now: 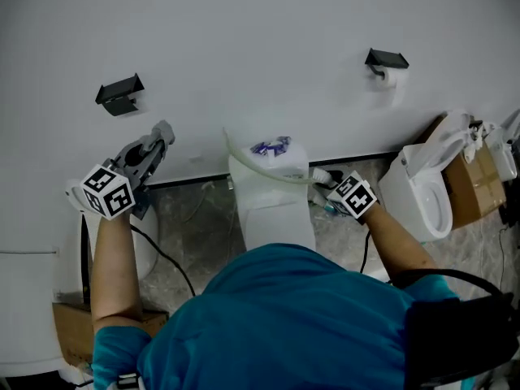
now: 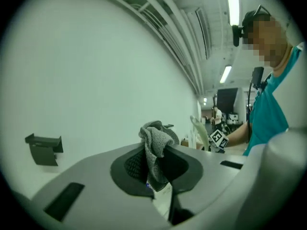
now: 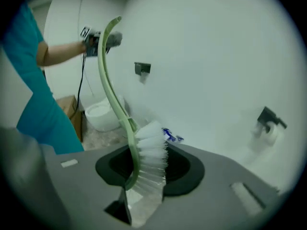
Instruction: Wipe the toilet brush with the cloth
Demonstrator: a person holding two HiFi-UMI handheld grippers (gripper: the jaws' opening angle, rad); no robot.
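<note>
The toilet brush has a pale green curved handle and white bristles. My right gripper is shut on the brush at its bristle end, so the handle rises up and away to the left. In the head view the right gripper is low beside the toilet tank, and the handle arcs across the tank top. A grey knitted cloth is bunched between the jaws of my left gripper, which is shut on it. That left gripper is raised near the wall, well left of the brush.
A white toilet tank stands against the wall in front of me. A second toilet and a cardboard box are at the right. On the wall are a black bracket and a paper roll holder. A cable trails over the stone floor.
</note>
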